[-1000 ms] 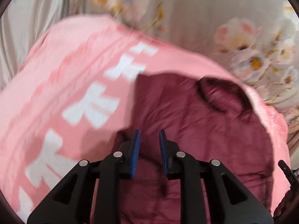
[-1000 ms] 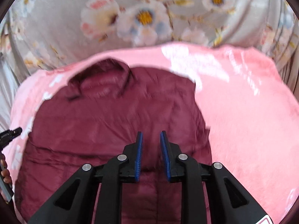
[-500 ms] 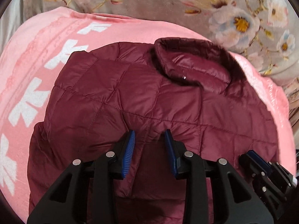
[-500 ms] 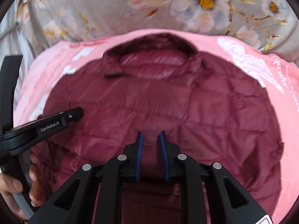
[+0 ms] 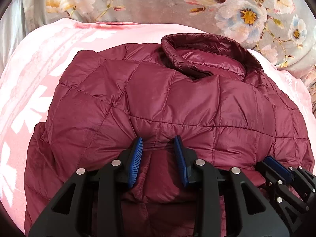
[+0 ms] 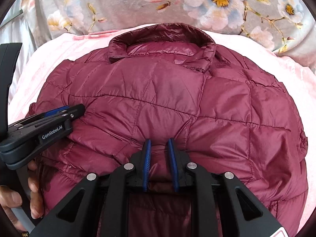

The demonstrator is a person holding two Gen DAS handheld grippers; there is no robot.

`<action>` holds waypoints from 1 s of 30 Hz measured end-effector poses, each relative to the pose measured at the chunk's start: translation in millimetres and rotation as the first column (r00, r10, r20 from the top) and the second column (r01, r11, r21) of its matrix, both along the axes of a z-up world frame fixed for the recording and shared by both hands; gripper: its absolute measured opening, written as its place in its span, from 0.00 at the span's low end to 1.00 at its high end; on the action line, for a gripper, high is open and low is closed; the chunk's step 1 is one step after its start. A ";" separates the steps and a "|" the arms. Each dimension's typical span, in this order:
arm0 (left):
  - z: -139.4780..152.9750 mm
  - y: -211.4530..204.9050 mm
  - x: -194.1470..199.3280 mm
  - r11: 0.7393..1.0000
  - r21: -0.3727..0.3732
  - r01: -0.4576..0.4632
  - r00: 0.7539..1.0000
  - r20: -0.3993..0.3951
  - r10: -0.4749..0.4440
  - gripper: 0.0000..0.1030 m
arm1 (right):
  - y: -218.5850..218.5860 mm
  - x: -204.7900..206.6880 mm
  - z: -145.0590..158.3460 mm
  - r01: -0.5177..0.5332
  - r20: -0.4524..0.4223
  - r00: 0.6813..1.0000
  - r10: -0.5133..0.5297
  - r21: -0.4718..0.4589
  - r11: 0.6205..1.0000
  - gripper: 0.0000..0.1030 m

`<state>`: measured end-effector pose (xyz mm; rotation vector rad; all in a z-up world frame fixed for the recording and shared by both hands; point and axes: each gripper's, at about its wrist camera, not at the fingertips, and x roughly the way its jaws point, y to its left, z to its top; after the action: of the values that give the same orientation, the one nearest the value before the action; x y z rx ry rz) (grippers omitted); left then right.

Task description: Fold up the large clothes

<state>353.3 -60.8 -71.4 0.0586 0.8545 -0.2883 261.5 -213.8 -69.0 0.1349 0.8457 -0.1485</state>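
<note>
A maroon quilted puffer jacket [image 5: 167,98] lies on a pink blanket [image 5: 39,59], collar [image 5: 197,59] at the far side. It also shows in the right wrist view [image 6: 167,98]. My left gripper [image 5: 159,143] presses into the near edge of the jacket's folded layer, with fabric bunched between its parted blue pads. My right gripper [image 6: 159,143] does the same a little to the right, its pads closer together with a ridge of fabric between them. The left gripper shows in the right wrist view [image 6: 59,114], the right one at the left wrist view's lower right [image 5: 276,167].
A grey floral bedspread [image 5: 217,4] lies beyond the blanket; it also shows in the right wrist view [image 6: 177,0]. The blanket carries white markings on its left side [image 5: 23,118]. A hand [image 6: 23,197] holds the left gripper's handle.
Both views swung to face the jacket and came closer to it. Both grippers now press into the jacket's near folded edge. The left pads opened wider.
</note>
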 end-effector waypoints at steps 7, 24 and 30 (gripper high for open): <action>-1.2 -3.6 -1.5 1.000 0.027 -0.001 1.000 0.013 0.000 0.31 | -12.5 -0.1 -1.7 0.002 0.015 1.000 -0.003 0.085 0.996 0.19; 57.7 29.8 117.7 0.896 -0.439 -0.062 0.969 -0.242 -0.052 0.63 | -133.6 43.6 40.5 0.169 0.073 0.966 -0.248 0.545 0.821 0.52; 10.7 -1.9 158.1 0.866 -0.492 -0.091 0.904 -0.405 -0.135 0.21 | -126.7 92.6 6.5 0.191 -0.031 0.977 -0.210 0.566 0.802 0.23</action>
<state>511.4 -62.8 -60.7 -0.5043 1.1933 -0.5534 354.1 -340.5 -62.5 0.7933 0.8204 -0.0880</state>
